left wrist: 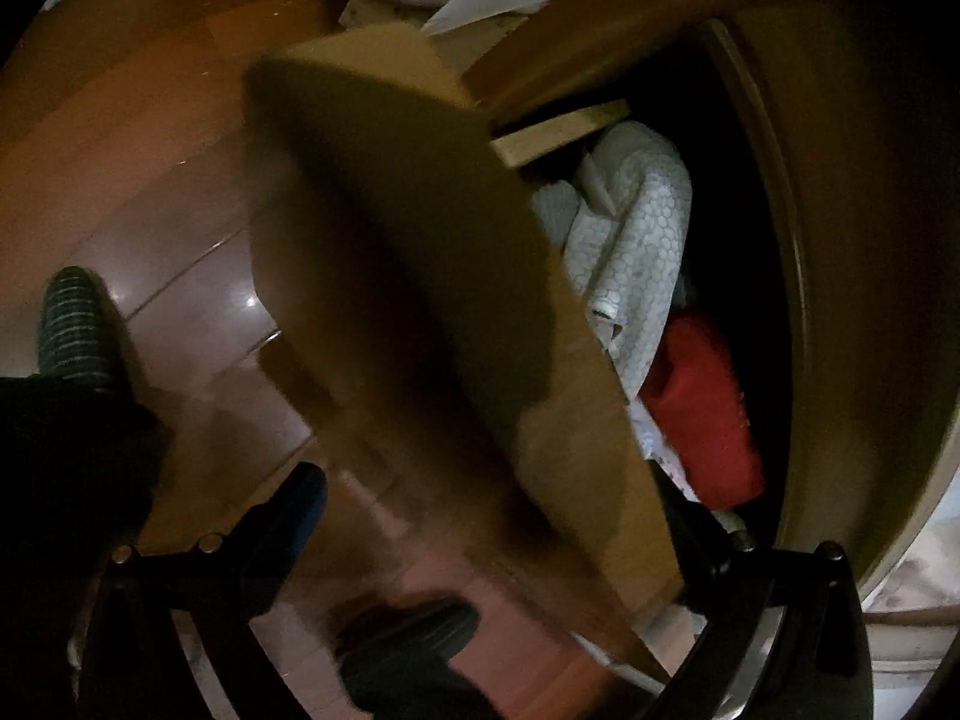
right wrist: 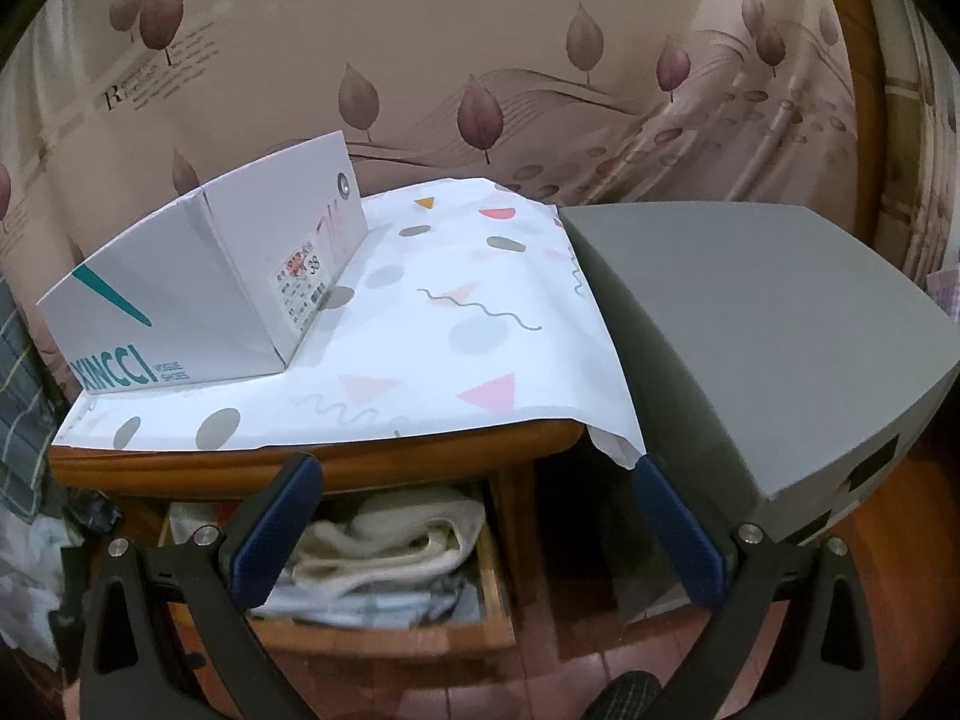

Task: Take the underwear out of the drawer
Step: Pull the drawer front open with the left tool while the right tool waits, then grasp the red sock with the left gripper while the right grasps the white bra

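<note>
Curtain (right wrist: pixel 480 60): beige, leaf-printed, fills the background behind the nightstand; upper edges lost in the lens rim. Grey box (right wrist: pixel 750 348): large, to the right of the nightstand, its far end cut off by the frame edge and its base in shadow. Nightstand (right wrist: pixel 312 459): wooden, top covered by a patterned white cloth (right wrist: pixel 432 324) whose right corner hangs over the edge. Shoe box (right wrist: pixel 198 294): white with teal lettering, on the left part of the nightstand top; label print too small to read. Drawer (right wrist: pixel 495 588): pulled out below the nightstand top, holding folded pale fabrics (right wrist: pixel 384 534); which of these is underwear cannot be told. In the left wrist view the drawer front (left wrist: pixel 420 312) is a blurred brown panel crossing the middle; behind it lie a white honeycomb-print garment (left wrist: pixel 636 252) and a red garment (left wrist: pixel 708 414), both partly hidden by the panel and deep shadow. Wooden floor (left wrist: pixel 150 150): reddish, beside the nightstand, with a striped sock foot (left wrist: pixel 72 324) at lower left, cut off by dark clothing. Right gripper (right wrist: pixel 474 540): fingers spread wide apart over the drawer, grasping nothing. Left gripper (left wrist: pixel 510 540): one blue pad (left wrist: pixel 300 504) visible, the other finger behind the drawer front; the fingers straddle the panel, but whether they clamp it cannot be told.
</note>
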A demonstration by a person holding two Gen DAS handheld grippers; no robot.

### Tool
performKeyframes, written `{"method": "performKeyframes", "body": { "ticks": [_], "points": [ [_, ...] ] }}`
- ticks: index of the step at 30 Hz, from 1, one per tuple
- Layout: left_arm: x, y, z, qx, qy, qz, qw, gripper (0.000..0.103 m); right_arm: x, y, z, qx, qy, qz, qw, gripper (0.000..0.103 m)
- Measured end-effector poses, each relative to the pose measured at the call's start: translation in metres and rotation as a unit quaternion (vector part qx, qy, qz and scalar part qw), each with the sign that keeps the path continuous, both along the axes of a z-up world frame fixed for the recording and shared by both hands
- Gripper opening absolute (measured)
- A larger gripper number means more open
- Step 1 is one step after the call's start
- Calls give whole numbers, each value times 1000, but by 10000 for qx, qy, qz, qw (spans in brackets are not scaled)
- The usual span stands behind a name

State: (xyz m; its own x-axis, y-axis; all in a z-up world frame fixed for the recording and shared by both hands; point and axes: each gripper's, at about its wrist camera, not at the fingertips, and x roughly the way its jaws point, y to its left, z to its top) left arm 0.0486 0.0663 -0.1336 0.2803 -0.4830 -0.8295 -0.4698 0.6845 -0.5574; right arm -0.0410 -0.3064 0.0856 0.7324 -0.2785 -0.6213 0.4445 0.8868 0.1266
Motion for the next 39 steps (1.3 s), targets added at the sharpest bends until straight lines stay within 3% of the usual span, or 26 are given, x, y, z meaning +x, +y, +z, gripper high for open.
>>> {"method": "performKeyframes", "body": {
  "ticks": [15, 27, 32, 36, 39],
  "points": [
    [-30, 5, 2, 679, 183, -763, 9946, 103, 9, 1, -11, 28, 278, 25, 9996, 103],
    [-12, -3, 7, 1083, 287, -998, 9887, 103, 21, 11, -27, 210, 722, 346, 9966, 103],
    [-3, -15, 29, 1696, 6, -1255, 9775, 103, 28, 10, -44, 712, 1082, 550, 9900, 103],
    [2, -32, 46, 2402, -355, -1449, 9592, 103, 30, -2, -61, 1661, 1306, 564, 9758, 103],
    [3, -45, 54, 2501, -385, -1422, 9570, 102, 28, -8, -71, 2095, 1390, 505, 9665, 103]
  ]
}}
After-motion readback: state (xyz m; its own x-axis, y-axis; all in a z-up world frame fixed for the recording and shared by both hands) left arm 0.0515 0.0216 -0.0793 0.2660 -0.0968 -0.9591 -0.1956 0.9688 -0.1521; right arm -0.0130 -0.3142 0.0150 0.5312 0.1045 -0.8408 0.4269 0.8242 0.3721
